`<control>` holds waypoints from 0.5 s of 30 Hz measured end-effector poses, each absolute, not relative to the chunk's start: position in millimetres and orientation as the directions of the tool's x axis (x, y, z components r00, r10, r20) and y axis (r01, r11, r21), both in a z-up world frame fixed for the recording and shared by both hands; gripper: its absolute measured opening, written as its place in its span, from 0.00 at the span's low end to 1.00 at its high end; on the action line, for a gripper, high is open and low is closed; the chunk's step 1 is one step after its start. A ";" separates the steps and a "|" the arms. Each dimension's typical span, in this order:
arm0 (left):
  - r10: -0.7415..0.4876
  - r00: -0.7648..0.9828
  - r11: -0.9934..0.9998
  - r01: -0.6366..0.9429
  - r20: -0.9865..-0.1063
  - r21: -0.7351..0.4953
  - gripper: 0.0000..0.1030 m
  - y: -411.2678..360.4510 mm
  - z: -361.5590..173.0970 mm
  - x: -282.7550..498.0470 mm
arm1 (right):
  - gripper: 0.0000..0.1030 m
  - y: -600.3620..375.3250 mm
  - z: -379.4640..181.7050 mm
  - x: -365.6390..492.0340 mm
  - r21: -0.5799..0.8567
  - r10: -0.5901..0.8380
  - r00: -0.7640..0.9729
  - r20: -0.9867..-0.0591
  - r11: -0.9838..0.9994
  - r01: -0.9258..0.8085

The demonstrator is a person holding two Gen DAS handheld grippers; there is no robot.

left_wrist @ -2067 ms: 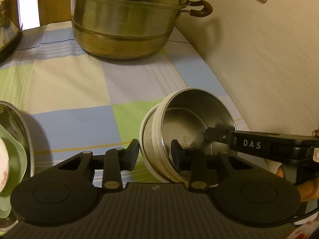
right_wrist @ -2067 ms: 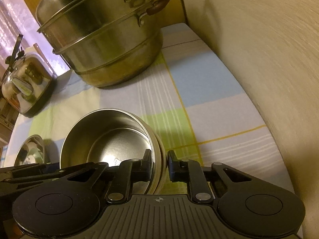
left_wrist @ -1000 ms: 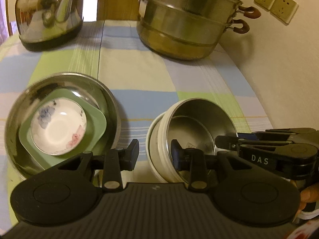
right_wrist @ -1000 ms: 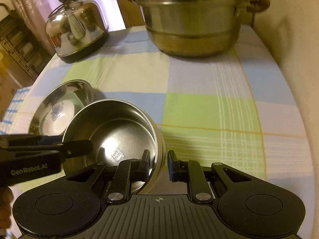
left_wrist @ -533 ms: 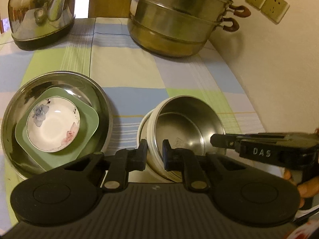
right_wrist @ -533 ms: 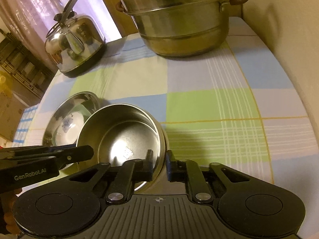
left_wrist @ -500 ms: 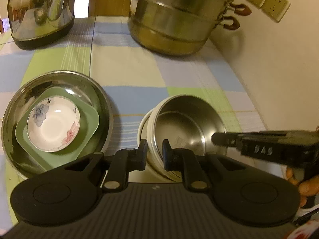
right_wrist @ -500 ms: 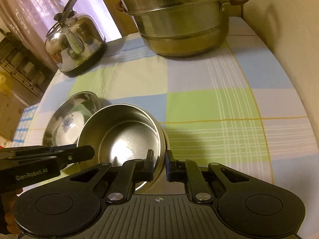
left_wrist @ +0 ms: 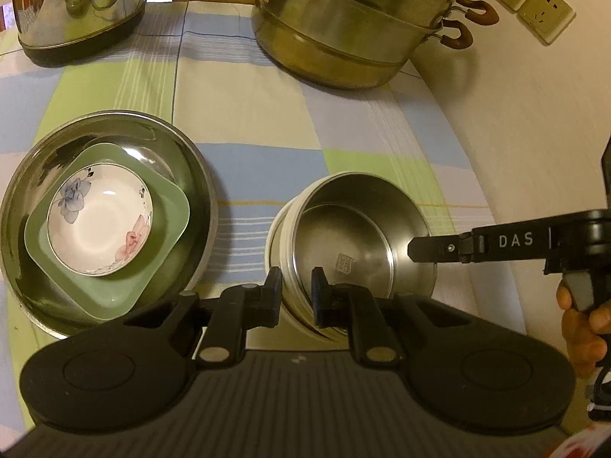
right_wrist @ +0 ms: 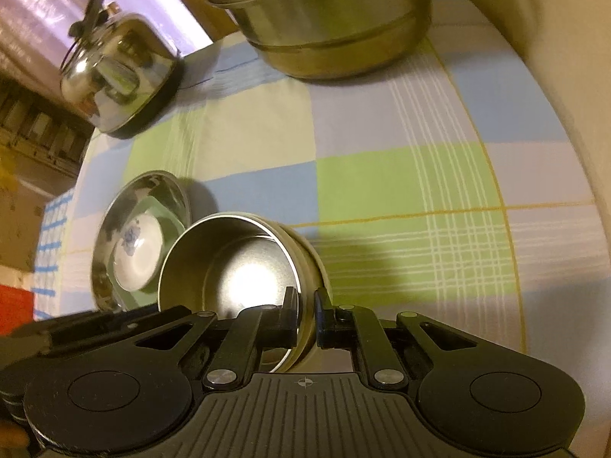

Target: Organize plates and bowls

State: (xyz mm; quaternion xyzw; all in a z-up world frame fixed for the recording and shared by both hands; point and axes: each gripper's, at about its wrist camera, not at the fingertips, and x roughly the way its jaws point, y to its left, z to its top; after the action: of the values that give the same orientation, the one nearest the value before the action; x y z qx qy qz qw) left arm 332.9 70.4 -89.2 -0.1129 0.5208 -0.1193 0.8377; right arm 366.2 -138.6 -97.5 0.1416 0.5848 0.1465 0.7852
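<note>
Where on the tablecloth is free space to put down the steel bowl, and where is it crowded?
Bare cloth lies between the steel bowl and the steamer pot, and between the kettle and the pot. More runs beside the wall. It is crowded on the left, where the big steel basin holds the green dish and flowered bowl.

A table (left_wrist: 244, 122) is covered by a checked cloth (right_wrist: 382, 175) of blue, green and cream squares. A cream wall (left_wrist: 527, 122) runs along its right edge, bearing two sockets (left_wrist: 530, 2). Pale curtained window light (right_wrist: 46, 4) is seen at far left, dark furniture (right_wrist: 34, 129) below
</note>
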 end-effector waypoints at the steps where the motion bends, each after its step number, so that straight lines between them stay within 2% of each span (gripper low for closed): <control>1: -0.320 0.427 0.945 0.084 -0.846 -0.315 0.14 70.6 -89.0 333.5 | 0.09 -139.4 -98.0 367.5 0.397 0.398 0.267 -0.878 0.916 -0.057; 10: -0.280 0.469 0.960 0.108 -0.838 -0.260 0.14 63.9 -84.0 331.5 | 0.09 -131.9 -98.5 354.6 0.344 0.353 0.319 -0.880 0.935 -0.087; 15: -0.264 0.496 0.964 0.117 -0.827 -0.237 0.19 64.1 -76.1 327.9 | 0.16 -137.1 -93.2 345.3 0.345 0.354 0.364 -0.861 0.934 -0.094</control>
State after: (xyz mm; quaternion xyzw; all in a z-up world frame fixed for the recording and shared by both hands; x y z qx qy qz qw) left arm 327.9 64.1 -76.1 -0.0749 0.4896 -0.1105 0.8617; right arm 345.3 -137.1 -93.2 0.1191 0.5470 0.1370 0.8172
